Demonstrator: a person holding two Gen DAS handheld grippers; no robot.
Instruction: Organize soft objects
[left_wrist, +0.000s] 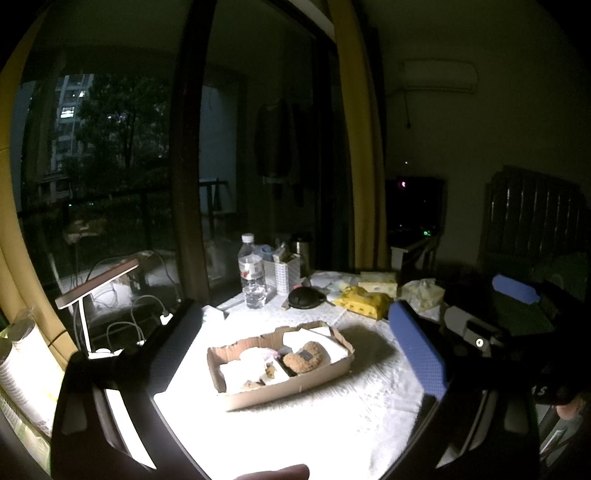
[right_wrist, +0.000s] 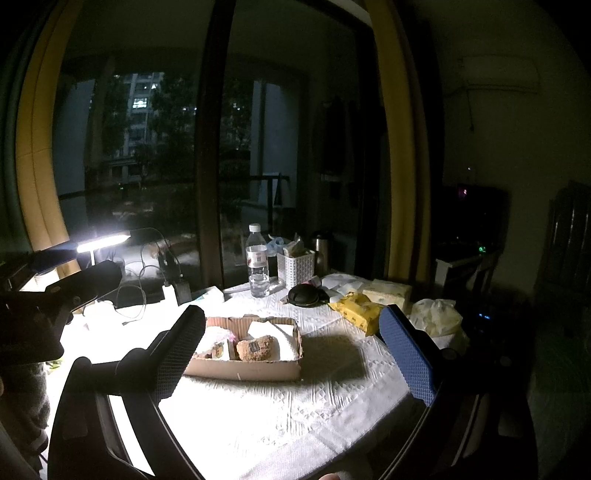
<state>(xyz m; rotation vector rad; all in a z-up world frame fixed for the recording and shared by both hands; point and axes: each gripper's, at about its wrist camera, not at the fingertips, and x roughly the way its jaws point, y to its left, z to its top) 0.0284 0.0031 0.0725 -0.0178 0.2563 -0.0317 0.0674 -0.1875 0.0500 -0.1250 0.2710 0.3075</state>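
A shallow cardboard box (left_wrist: 295, 387) sits on the white tablecloth. It holds a brown plush toy (left_wrist: 304, 360), white cloths (left_wrist: 240, 369) and small items. My left gripper (left_wrist: 295, 321) is open and empty, held above and in front of the box. In the right wrist view the same box (right_wrist: 243, 369) and brown plush (right_wrist: 256, 347) lie between the fingers. My right gripper (right_wrist: 293, 321) is open and empty, also short of the box. The other gripper shows at the right edge of the left wrist view (left_wrist: 513, 291).
A lit desk lamp (right_wrist: 103, 242) and cables stand at the left. Behind the box are a water bottle (left_wrist: 252, 275), a white basket (left_wrist: 282, 273), a black round object (left_wrist: 304, 297), a yellow wipes pack (left_wrist: 364, 301) and tissue packs (left_wrist: 423, 291). A dark window lies beyond.
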